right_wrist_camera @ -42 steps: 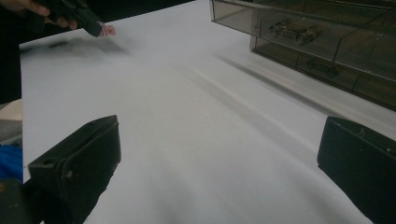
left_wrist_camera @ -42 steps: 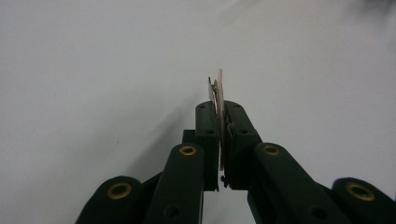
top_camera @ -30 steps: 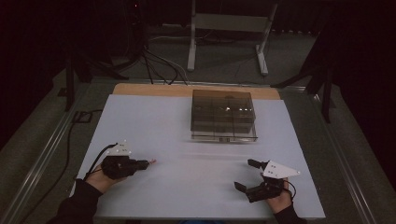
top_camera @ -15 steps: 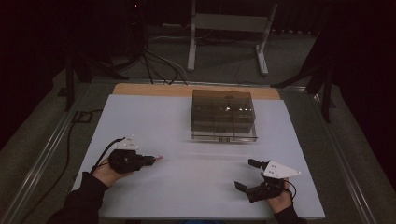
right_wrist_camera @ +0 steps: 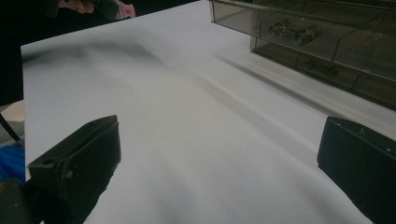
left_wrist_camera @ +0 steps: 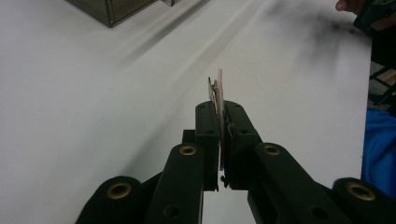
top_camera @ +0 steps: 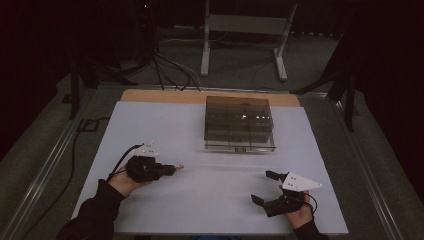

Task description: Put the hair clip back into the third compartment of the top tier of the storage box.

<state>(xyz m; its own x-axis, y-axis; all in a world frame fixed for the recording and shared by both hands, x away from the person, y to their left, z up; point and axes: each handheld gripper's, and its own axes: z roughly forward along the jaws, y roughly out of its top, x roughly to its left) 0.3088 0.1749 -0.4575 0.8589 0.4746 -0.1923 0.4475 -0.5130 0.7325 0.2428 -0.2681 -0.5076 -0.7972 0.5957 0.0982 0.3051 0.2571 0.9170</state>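
Your left gripper (top_camera: 172,168) sits at the lower left of the high view, its fingers (left_wrist_camera: 208,135) clenched on a thin flat card (left_wrist_camera: 219,95), pinkish at its tip, which sticks out edge-on above them in the left gripper view. The grip takes only the card's lower part, so keep the squeeze steady and avoid quick wrist turns that could let it pivot or slip.

Your right gripper (top_camera: 263,186) rests at the lower right of the high view with its fingers (right_wrist_camera: 81,161) released and wide apart, nothing between them.

The smoked plastic drawer cabinet (top_camera: 239,121) stands at the upper middle of the white bench (top_camera: 165,125), well apart from both grippers; small metal parts show through its front in the right gripper view. Whether any drawer is pulled out, I cannot tell.

If the card belongs in the cabinet, travel toward the upper right of the high view with the card held clear of the bench surface. Bring the free right gripper up to the cabinet front first, so a drawer can be opened and steadied before the card arrives.
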